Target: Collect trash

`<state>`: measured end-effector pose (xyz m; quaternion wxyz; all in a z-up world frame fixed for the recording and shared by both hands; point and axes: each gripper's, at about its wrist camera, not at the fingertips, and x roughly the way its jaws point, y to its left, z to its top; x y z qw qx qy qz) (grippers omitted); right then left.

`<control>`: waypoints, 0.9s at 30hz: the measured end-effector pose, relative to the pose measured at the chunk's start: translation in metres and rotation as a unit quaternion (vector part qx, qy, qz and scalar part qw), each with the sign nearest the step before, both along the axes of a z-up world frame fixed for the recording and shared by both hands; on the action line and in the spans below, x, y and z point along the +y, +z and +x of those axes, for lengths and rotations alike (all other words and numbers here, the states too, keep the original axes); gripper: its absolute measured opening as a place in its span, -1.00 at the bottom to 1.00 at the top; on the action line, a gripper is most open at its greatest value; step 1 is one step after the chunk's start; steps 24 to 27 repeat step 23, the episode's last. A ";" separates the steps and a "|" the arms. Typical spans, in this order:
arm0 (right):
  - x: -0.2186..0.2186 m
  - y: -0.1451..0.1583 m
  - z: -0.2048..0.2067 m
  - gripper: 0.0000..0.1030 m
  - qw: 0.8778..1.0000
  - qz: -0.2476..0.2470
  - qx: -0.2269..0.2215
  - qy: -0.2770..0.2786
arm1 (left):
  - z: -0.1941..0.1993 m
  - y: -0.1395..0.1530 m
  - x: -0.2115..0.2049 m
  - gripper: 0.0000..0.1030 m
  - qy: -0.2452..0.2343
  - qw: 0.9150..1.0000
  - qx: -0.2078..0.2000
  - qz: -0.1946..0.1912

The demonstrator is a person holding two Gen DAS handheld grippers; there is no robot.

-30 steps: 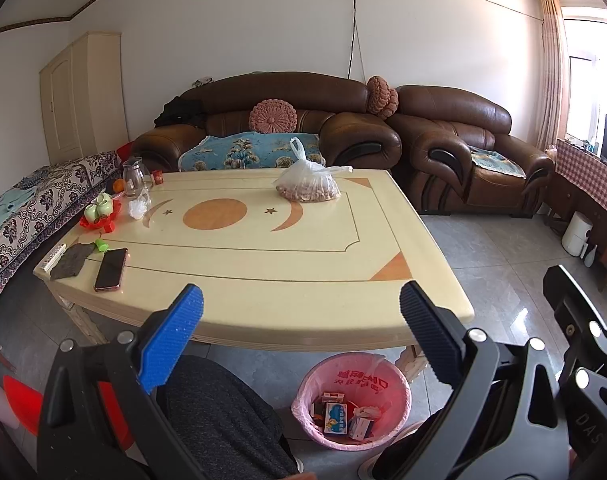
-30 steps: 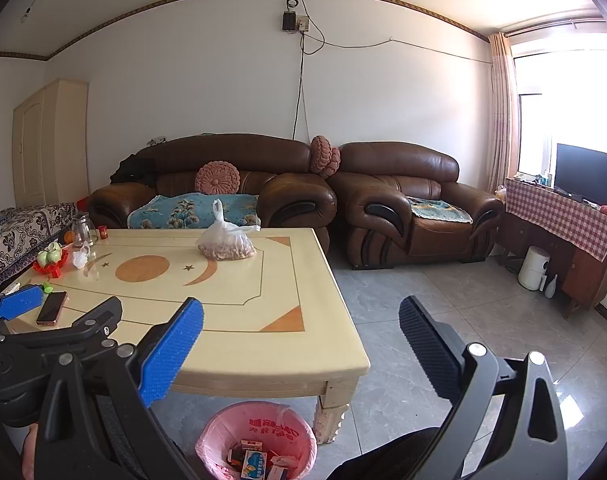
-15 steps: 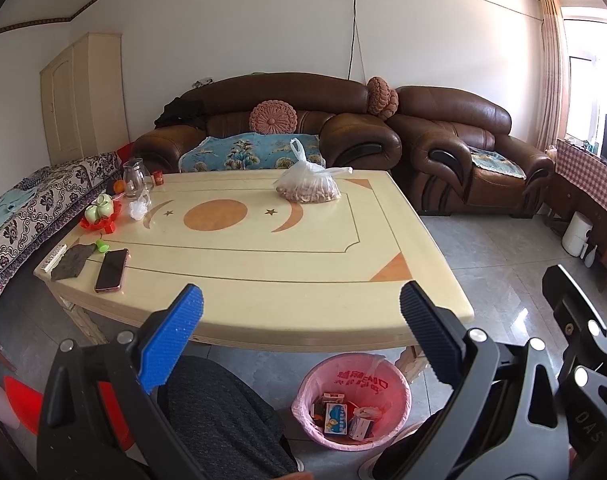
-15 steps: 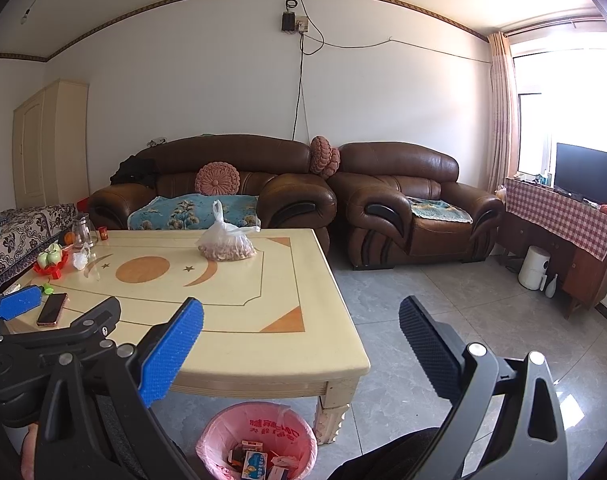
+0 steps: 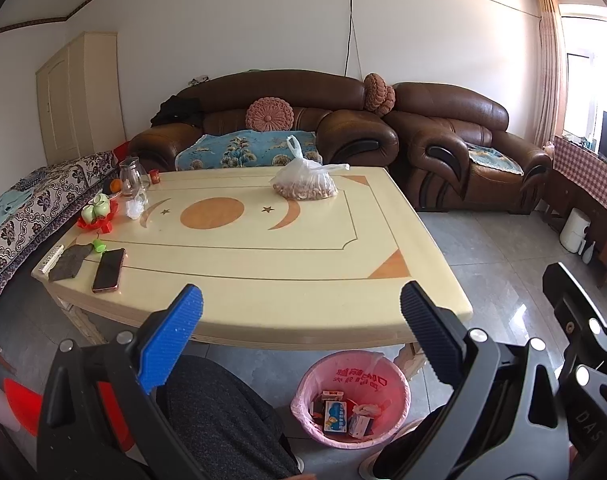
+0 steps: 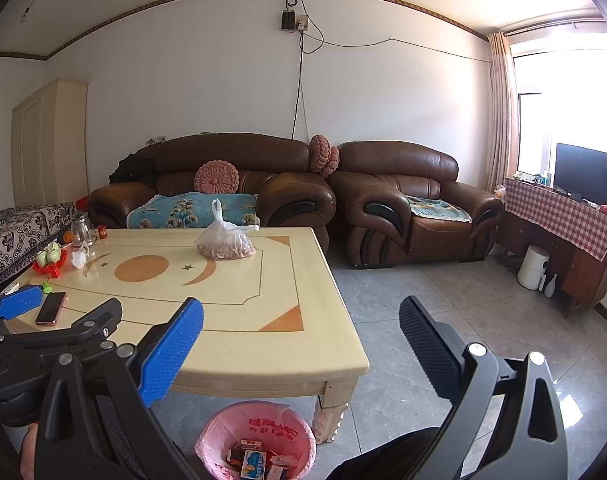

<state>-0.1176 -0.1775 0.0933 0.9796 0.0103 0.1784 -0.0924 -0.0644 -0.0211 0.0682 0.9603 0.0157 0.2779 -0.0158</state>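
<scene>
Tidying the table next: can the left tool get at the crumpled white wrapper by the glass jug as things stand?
Probably yes. The left tool is open and empty; the white wrapper lies exposed on the table, beside the glass jug and red tray, so approach carefully.

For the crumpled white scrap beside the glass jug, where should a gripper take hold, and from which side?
Pinch the crumpled white scrap across its raised middle, coming from above on the open table side. It is a soft, bunched lump, and the glass jug stands close behind, so a rear approach looks crowded.

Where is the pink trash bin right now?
The pink trash bin sits on the floor just under the table's near edge, by its right front leg, low centre in both wrist views.
</scene>
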 end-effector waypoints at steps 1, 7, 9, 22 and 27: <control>0.000 0.000 0.000 0.86 1.000 0.000 0.000 0.000 | 0.000 0.000 0.000 0.88 0.000 1.000 0.001 0.000; 0.001 0.000 0.001 0.86 1.000 0.001 0.001 0.001 | 0.003 -0.001 0.003 0.88 -0.010 1.000 0.007 -0.008; 0.001 0.000 0.002 0.86 1.000 0.001 0.001 0.001 | 0.002 -0.001 0.003 0.88 -0.010 1.000 0.005 -0.004; 0.000 -0.001 0.003 0.86 1.000 0.001 0.002 0.001 | 0.002 0.001 0.000 0.88 0.001 1.000 0.004 0.007; 0.000 -0.001 0.003 0.86 1.000 0.001 0.001 0.001 | 0.002 0.001 0.000 0.88 0.001 1.000 0.005 0.006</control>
